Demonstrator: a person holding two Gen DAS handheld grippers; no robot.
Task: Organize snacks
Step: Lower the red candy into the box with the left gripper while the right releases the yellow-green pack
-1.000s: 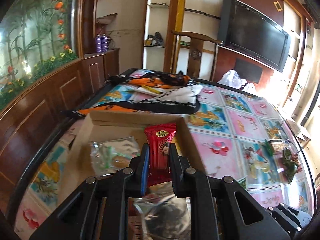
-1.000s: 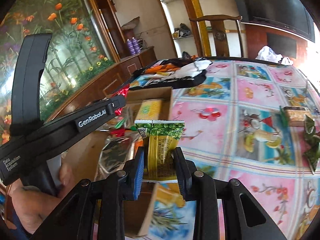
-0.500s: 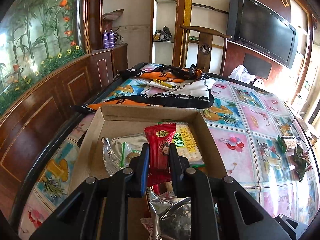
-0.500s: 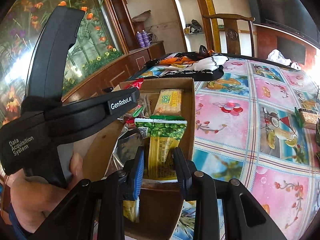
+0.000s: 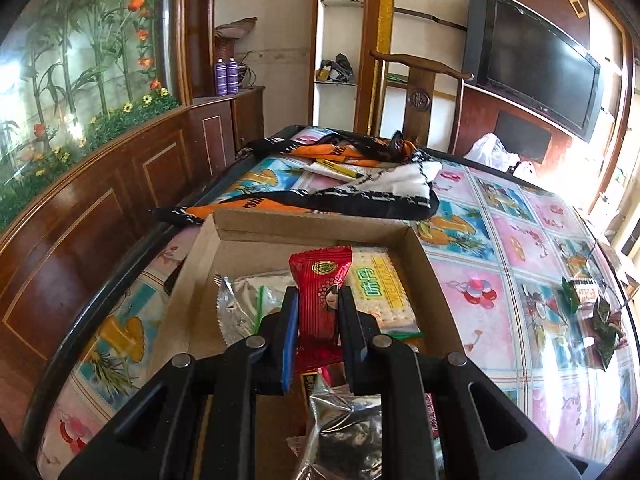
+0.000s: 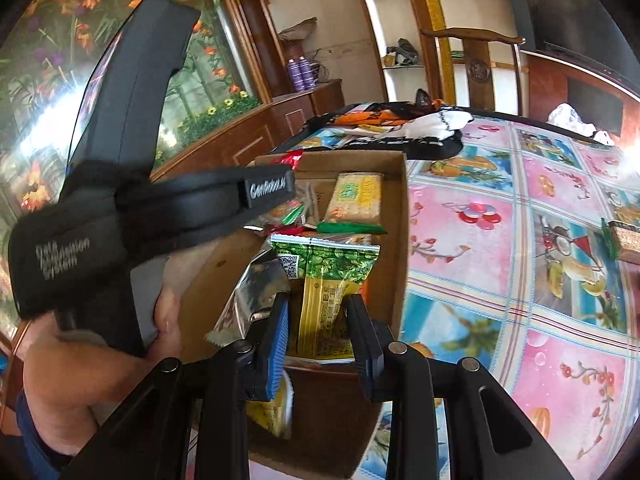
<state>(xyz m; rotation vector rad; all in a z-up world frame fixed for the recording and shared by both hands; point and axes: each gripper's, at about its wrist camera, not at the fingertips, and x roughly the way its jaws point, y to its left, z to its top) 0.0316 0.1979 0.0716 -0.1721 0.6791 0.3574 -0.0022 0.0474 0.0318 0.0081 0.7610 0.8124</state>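
Note:
An open cardboard box [image 5: 316, 226] [image 6: 400, 216] stands on the patterned table, with several snack packs inside. My left gripper [image 5: 319, 304] is shut on a red snack packet [image 5: 320, 288], held upright over the box. Below it lie a silver pack [image 5: 244, 300] and a yellow cracker pack [image 5: 378, 284]. My right gripper [image 6: 318, 320] is shut on a green and yellow snack pack [image 6: 324, 280] above the near end of the box. In the right wrist view the left gripper's body [image 6: 160, 208] and the hand [image 6: 164, 312] holding it fill the left side.
Loose snacks [image 5: 592, 304] lie at the table's right side, one also seen as a small pack [image 6: 624, 238]. A black, orange and white cloth [image 5: 360, 184] lies beyond the box. A wooden chair [image 5: 420, 92] stands behind the table, and a wood-panelled wall runs along the left.
The right gripper has carried its green and yellow pack leftward over the box. The left gripper's view has tipped down a little, showing more of the box's inside; both grips are unchanged.

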